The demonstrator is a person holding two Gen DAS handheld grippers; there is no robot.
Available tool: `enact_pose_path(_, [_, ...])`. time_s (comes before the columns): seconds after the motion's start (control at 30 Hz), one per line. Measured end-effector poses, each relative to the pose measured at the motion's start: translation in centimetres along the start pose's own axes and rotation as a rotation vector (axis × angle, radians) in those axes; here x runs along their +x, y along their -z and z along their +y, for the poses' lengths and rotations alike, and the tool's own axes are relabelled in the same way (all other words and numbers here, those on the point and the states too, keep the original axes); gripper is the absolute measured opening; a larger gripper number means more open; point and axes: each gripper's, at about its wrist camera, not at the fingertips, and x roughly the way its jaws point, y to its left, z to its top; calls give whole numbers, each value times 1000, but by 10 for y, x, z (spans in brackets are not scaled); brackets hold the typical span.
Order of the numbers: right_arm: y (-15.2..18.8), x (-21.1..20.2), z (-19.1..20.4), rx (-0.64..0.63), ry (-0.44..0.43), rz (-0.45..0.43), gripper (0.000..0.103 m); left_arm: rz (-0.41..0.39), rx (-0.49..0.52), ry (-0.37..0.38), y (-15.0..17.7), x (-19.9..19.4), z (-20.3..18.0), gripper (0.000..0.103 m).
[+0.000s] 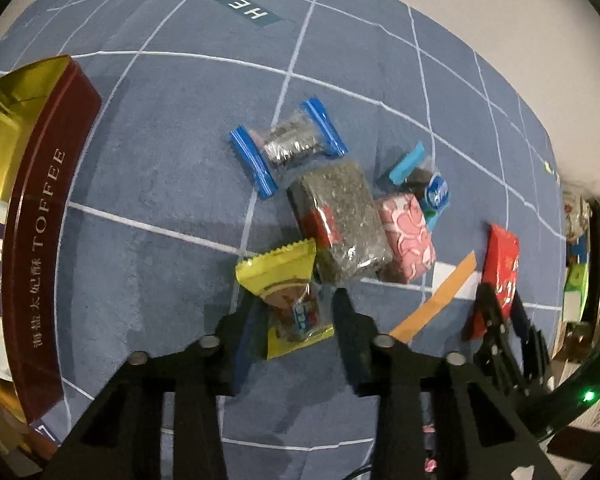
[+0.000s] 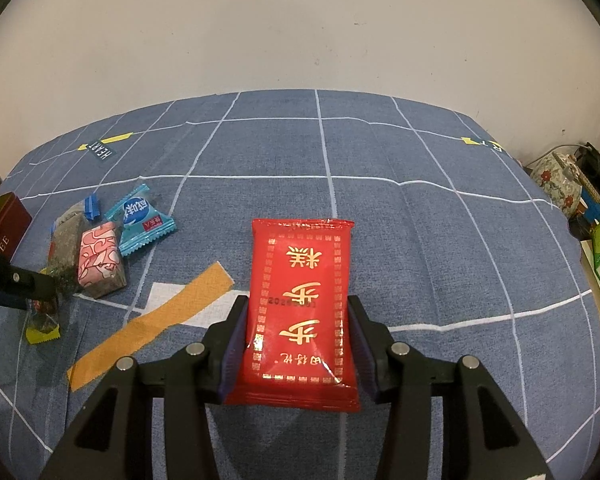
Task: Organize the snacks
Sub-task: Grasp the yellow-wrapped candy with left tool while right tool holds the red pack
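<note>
Just beyond yellow packet (image 1: 288, 292), green bar (image 1: 344, 222) crowds close

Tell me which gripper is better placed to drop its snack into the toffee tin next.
Left, probably. The left gripper has closed on the yellow snack packet, and the toffee tin sits open beside it. The right gripper holds the red packet, farther from the tin.

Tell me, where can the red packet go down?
Bare blue cloth lies right of the red packet, and more behind it toward the wall. The left is crowded: orange strip, pink packet, blue candy.
</note>
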Motion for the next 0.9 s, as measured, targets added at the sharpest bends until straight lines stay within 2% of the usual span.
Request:
enact_pose_path(0.3, [0,0,0,0,0,0,49,-31,66,-51,12,-9,3,22])
enact_pose_path(0.67, [-1,0,1,0,1,0,49,-58,111,-60,25,-32,11,22])
enact_pose_path(0.9, [-1,0,0,-1,3,0,49,-96,151,-94,30,-48,15,22])
